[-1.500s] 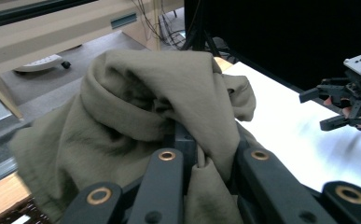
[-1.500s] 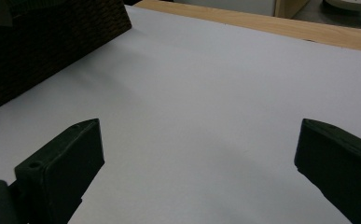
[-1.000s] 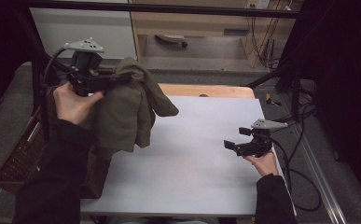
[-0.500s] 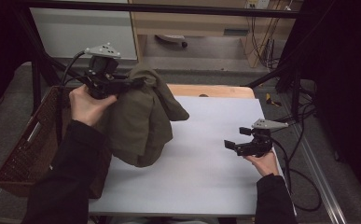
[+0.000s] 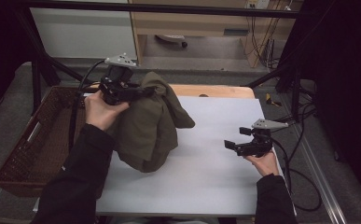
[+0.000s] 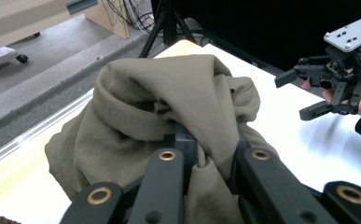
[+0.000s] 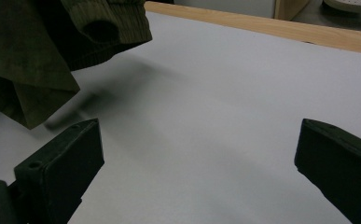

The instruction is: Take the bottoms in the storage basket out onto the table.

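Left gripper (image 5: 143, 92) clamps the olive jacket (image 5: 148, 126), whose folds hide its jaw tips; right gripper (image 5: 232, 145), lower right, stands wide and empty.

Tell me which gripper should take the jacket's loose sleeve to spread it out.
Right. The right gripper is open and empty beside the hanging sleeve, while the left gripper is shut on the olive jacket.

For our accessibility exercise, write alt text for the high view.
The left hand-held gripper is shut on an olive-green jacket, its hem resting on the white table. The right hand-held gripper is open and empty; a wicker basket sits left.
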Motion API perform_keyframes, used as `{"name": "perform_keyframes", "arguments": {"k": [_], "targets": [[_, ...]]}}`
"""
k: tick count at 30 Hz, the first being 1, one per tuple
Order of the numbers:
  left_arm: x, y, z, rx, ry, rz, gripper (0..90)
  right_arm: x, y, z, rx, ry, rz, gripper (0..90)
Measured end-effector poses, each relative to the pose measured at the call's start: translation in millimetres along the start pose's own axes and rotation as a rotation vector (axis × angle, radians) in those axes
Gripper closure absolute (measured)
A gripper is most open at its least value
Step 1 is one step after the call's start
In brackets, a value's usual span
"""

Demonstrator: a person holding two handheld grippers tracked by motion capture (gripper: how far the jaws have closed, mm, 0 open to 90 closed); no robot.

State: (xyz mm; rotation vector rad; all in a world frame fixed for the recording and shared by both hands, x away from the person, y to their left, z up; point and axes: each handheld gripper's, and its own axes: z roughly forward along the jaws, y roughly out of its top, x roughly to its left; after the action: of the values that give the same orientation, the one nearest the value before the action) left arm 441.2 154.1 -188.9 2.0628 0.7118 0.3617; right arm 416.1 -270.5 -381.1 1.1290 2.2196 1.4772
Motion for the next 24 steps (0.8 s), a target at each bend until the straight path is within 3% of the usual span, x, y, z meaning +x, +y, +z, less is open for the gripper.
{"name": "perform_keyframes", "arguments": {"k": [24], "targets": [[-13.9,-16.7,44.7,0.068,-0.021,0.015,81.6,0.3,0.1,-0.9,-0.002,0.000,-0.001,2.0]]}}
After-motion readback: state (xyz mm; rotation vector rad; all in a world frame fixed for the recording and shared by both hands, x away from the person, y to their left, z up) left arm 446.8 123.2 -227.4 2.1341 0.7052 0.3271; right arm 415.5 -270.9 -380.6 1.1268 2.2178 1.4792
